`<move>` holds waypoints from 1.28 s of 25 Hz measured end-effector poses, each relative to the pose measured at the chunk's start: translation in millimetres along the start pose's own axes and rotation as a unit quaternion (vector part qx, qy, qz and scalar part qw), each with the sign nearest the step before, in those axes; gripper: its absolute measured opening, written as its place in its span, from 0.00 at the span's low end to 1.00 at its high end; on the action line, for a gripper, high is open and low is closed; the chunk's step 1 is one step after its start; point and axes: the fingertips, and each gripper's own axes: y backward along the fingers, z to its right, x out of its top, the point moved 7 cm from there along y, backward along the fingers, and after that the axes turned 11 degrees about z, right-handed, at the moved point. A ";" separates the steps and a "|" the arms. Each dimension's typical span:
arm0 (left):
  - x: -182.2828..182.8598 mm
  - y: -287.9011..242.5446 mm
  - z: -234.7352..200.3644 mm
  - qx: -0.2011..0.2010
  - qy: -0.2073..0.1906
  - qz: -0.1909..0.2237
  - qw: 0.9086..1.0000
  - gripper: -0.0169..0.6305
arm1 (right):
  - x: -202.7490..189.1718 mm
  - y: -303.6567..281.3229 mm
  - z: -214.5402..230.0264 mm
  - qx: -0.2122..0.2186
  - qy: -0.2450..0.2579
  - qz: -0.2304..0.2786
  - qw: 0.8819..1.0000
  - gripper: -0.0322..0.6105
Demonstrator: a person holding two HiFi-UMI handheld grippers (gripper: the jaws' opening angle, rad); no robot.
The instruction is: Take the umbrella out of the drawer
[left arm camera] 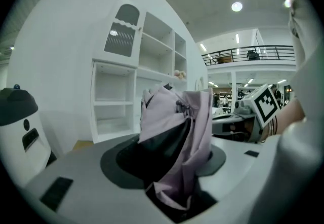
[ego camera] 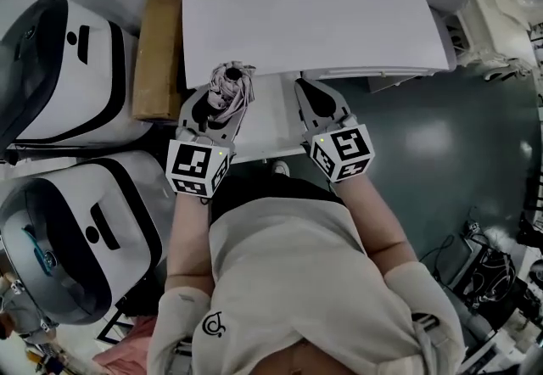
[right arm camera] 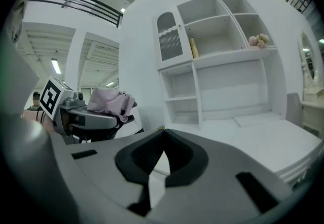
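Umbrella, lilac, folded: pinched by its loose cloth in your left gripper, held up before the white desk; right gripper closed, empty; hazard: fabric slides free if you swing it.

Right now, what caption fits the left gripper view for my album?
The left gripper grips a folded pink umbrella in front of white shelves.

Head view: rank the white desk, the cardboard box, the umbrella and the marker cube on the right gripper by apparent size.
1. white desk
2. cardboard box
3. umbrella and the marker cube on the right gripper look alike; the cube sits nearer the camera, so no ranking.
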 end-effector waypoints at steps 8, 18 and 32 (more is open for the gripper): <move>47.6 43.3 2.7 0.046 -0.012 0.075 0.996 0.39 | 34.7 17.7 -21.6 0.018 0.028 0.038 0.999 0.06; 58.3 56.4 0.9 0.071 -0.016 0.092 0.993 0.39 | 54.3 27.0 -30.7 0.031 0.061 0.065 0.996 0.05; 63.5 54.2 14.8 0.089 -0.031 0.099 0.991 0.39 | 61.0 34.6 -29.1 0.030 0.070 0.075 0.994 0.05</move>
